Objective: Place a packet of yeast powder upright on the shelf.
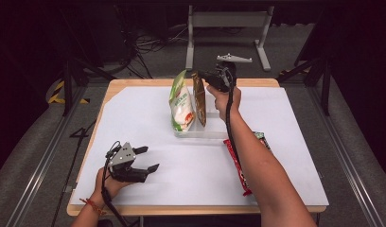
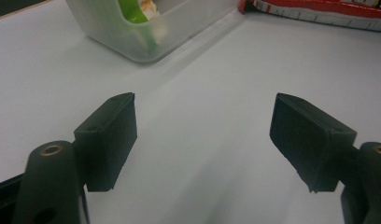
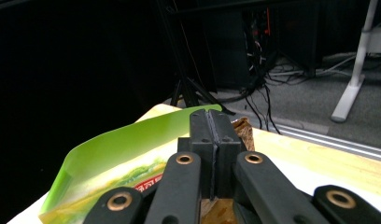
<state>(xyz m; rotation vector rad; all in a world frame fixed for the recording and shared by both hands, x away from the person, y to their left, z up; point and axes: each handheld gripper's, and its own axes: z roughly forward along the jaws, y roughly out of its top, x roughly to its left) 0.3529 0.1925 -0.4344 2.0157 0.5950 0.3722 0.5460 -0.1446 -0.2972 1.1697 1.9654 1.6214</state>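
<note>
Pinching brown packet top edge, right claw, left claw agape

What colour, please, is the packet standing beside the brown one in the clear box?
Green and white packet, best seen in the high view.

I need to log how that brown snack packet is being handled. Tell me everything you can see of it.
The brown packet is a flat, glossy pouch with a golden-brown print, standing upright on edge in the clear plastic bin, just right of the green-and-white bag. The right gripper is shut on its top edge; in the right gripper view a brown corner shows behind the closed jaws. Its printed text is too small to read.
</note>
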